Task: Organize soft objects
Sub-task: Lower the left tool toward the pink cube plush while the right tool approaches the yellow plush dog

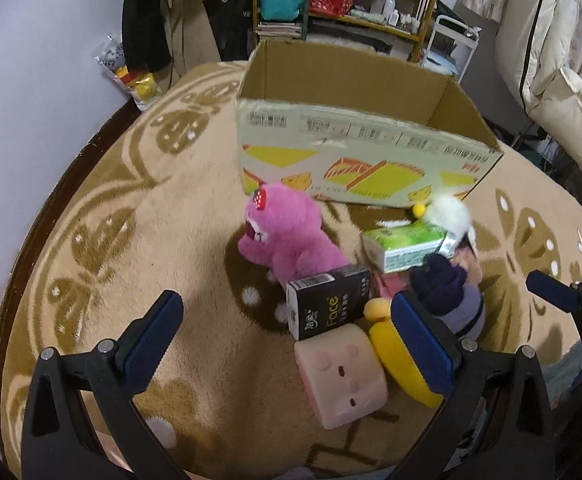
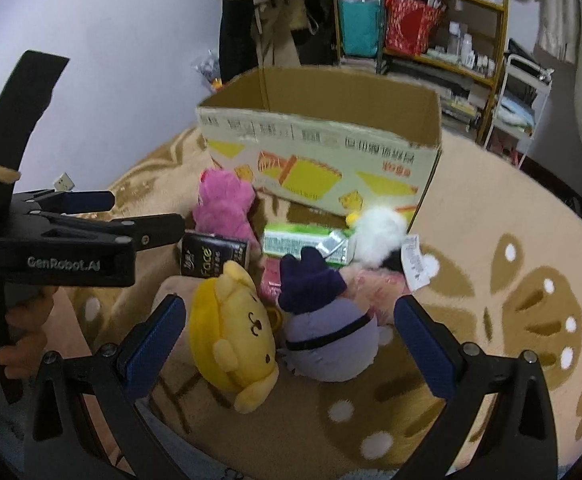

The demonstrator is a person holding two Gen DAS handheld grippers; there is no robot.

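Patterned carpet (image 1: 139,216) is lying under both wide-spread, empty grippers, left gripper (image 1: 291,340) and right gripper (image 2: 291,344), with soft toys (image 2: 235,332) piling just ahead, half hiding a black "Face" pack (image 1: 327,304) before the cardboard box (image 1: 355,160).

One cardboard box (image 1: 355,148); two tissue packs (image 1: 329,306); six plush toys (image 1: 287,232); one carpet (image 1: 171,240).
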